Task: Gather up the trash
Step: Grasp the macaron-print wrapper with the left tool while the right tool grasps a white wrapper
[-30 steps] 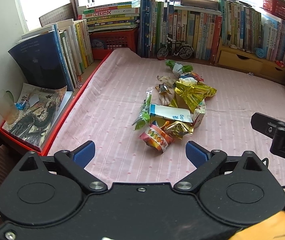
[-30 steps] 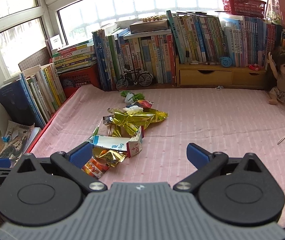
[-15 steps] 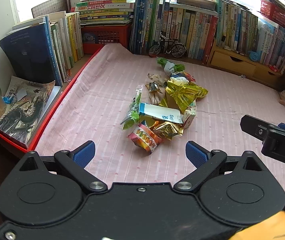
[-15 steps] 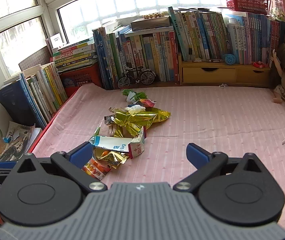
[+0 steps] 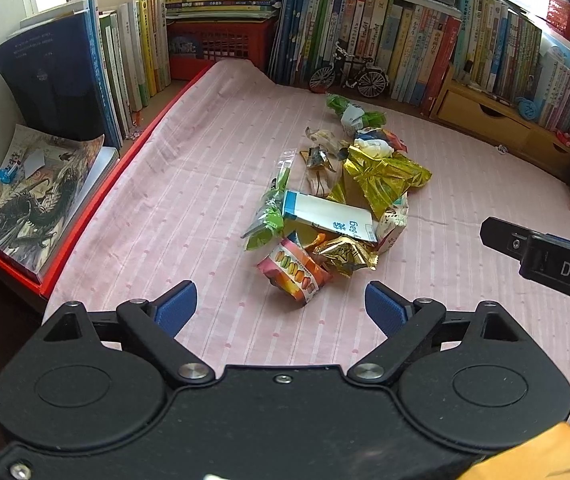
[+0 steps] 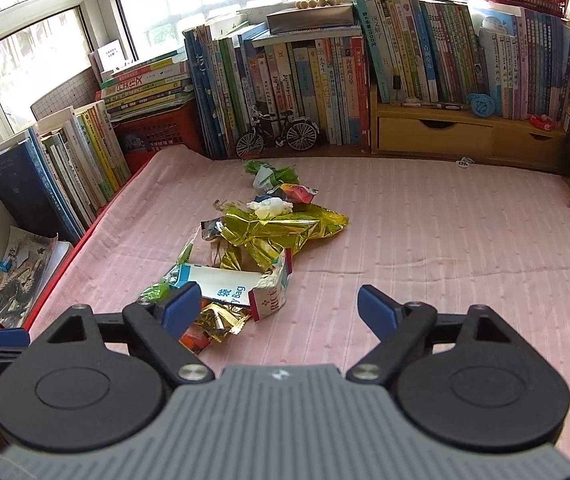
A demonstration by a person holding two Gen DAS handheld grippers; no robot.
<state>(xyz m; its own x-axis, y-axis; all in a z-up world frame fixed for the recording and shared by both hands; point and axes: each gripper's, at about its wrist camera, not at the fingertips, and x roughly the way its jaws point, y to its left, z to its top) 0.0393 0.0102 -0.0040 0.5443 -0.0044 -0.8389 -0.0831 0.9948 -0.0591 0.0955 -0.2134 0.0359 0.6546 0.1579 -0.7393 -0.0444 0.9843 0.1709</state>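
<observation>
Approach step: both claws converge on the trash pile, nothing picked up yet. Pile sits mid pink cloth. Landmark: white carton in the pile's centre. Left of it, green wrapper; in front, macaron packet and small gold wrapper; behind, big gold foil bag. Left claw is released, jaws closing, nothing between them, macaron packet just ahead. Right claw likewise released and closing, empty, to the right of the carton. Next move, I'd say: left claw advances and drops onto the macaron packet, then clamps; thin foil needs a low, flat pinch.
</observation>
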